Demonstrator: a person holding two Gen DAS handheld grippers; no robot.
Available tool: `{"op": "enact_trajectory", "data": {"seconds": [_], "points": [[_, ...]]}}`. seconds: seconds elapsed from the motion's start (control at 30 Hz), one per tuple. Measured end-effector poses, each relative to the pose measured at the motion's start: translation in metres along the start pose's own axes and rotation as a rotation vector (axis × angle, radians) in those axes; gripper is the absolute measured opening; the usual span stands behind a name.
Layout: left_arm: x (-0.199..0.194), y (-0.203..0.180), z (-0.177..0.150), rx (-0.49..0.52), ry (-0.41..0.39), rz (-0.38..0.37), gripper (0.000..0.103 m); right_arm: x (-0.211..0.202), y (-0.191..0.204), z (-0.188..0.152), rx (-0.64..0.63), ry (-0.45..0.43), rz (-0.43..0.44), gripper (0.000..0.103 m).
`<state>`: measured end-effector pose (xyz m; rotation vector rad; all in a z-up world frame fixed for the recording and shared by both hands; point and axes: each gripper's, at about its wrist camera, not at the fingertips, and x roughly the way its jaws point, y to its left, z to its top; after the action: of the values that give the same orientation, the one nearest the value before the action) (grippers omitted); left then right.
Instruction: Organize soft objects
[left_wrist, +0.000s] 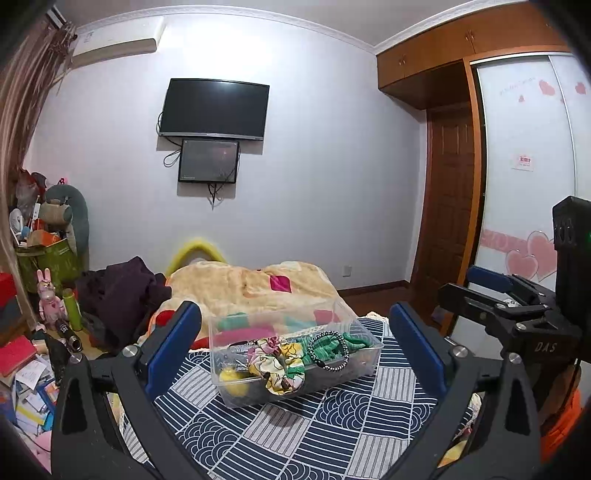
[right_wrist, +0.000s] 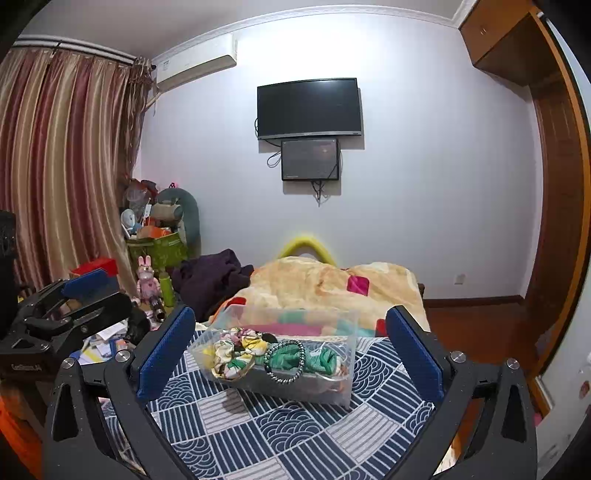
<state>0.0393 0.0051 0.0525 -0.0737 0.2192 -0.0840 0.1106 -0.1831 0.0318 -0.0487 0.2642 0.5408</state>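
We held both grippers fully open and empty: left gripper (left_wrist: 295, 354), right gripper (right_wrist: 291, 354). The clear bin (left_wrist: 236, 395) of scrunchies (left_wrist: 277, 365) sat straight ahead on the patterned cloth (left_wrist: 332, 424), about equally near both.

I saw the box (left_wrist: 295, 363) sitting on the cloth (left_wrist: 295, 435), ahead of both grippers, with the scrunchie (left_wrist: 277, 365), the bracelet (left_wrist: 328, 350) to its right and a ball (left_wrist: 231, 376) at the left inside it. Behind the box lay the blanket (left_wrist: 251, 284), with clothes (left_wrist: 122, 291) to its left. On the far wall the TV (left_wrist: 214, 109) hung above a smaller screen (left_wrist: 208, 160).
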Motion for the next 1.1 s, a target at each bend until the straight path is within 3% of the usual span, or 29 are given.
{"op": "enact_trajectory", "data": {"seconds": [1.1], "points": [[0.002, 0.001, -0.008, 0.02, 0.013, 0.027, 0.103, -0.006, 0.005, -0.012, 0.004, 0.005, 0.004, 0.103]]}}
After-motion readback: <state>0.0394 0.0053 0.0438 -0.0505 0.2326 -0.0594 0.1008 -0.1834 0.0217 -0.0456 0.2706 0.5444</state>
